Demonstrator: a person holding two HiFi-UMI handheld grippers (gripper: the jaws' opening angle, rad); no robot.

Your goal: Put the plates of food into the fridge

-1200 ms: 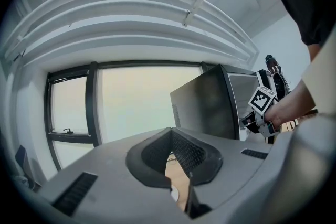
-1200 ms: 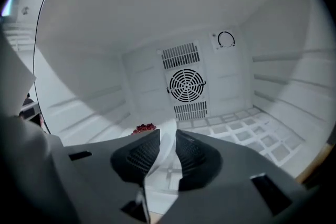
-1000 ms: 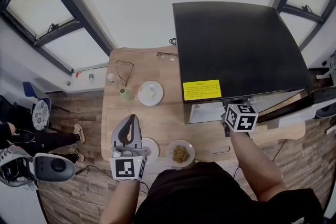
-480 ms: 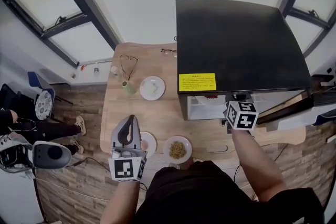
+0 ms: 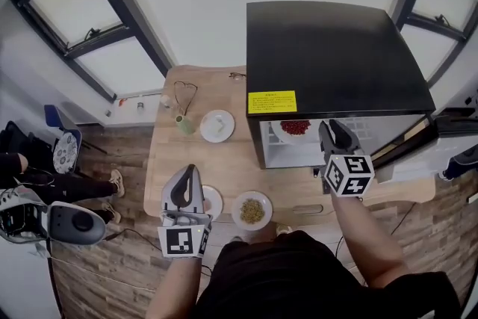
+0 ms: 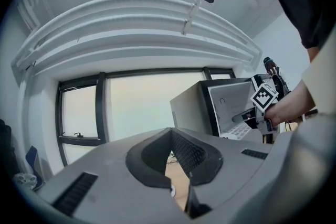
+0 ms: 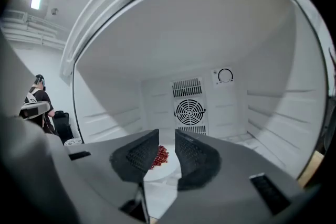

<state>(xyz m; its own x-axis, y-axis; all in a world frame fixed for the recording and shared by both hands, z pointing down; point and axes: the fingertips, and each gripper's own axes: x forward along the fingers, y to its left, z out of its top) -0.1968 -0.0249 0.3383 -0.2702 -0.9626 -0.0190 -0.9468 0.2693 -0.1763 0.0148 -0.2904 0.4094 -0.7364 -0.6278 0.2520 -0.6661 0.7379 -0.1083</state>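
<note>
The black-topped fridge stands open on the wooden table. A plate of red food lies on its white shelf, and shows again as the plate of red food beyond my jaws. My right gripper hovers at the opening, empty; its jaws have just been opening. The right gripper points at the back fan. My left gripper is shut and empty over a small plate. A plate of brown food lies beside it, and a plate of pale food farther back.
The fridge door hangs open to the right. A green cup and spectacles lie at the table's back left. A person sits on the floor side at far left, near a grey device.
The right gripper has drawn back and up out of the fridge, so its jaws now show. The plate of red food has come into sight on the shelf. The left gripper shifted slightly.
</note>
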